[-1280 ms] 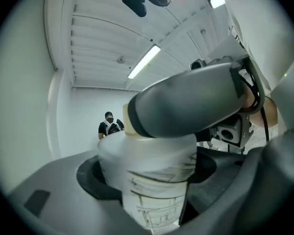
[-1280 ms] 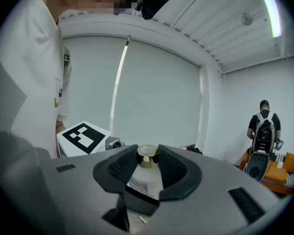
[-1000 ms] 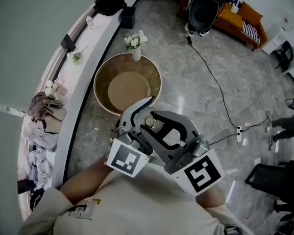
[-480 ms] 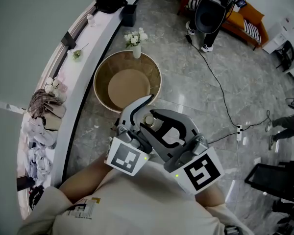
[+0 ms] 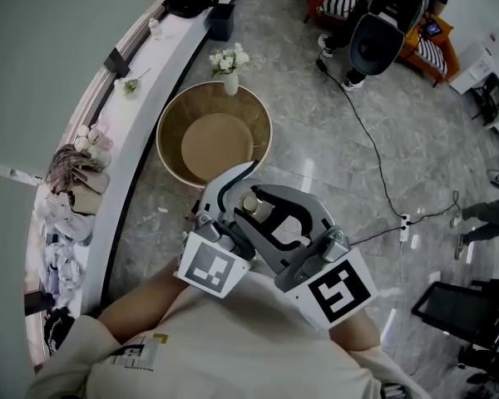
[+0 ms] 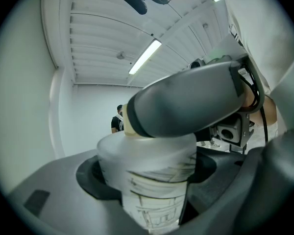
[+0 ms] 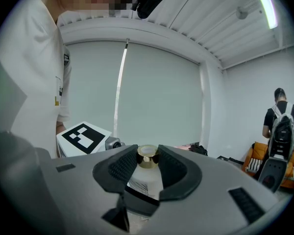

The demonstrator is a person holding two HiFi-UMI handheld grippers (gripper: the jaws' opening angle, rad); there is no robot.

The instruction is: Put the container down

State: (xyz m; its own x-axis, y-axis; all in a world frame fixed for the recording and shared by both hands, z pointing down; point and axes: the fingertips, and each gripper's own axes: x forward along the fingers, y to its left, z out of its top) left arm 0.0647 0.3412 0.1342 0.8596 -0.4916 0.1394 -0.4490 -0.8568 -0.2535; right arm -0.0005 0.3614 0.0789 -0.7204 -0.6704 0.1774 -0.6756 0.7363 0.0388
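Observation:
The container (image 5: 251,205) is a frosted white jar with a line drawing on its side and a gold cap, held up in front of the person's chest. In the left gripper view its body (image 6: 149,180) fills the gap between the jaws, and my left gripper (image 6: 148,176) is shut on it. My right gripper (image 7: 147,163) is shut on the gold cap (image 7: 147,156), its ribbed pads pressing both sides. In the head view the left gripper (image 5: 233,191) and right gripper (image 5: 270,210) cross over each other around the jar, above the floor.
A round brown tub-like table (image 5: 214,137) stands just ahead, with a vase of white flowers (image 5: 229,63) at its far rim. A white ledge (image 5: 125,131) with piled cloths runs along the left. A cable (image 5: 373,152) crosses the marble floor; a person (image 5: 385,25) stands far back.
Both grippers keep their hold on the jar and stay almost where they were. The person at the back has moved to the right.

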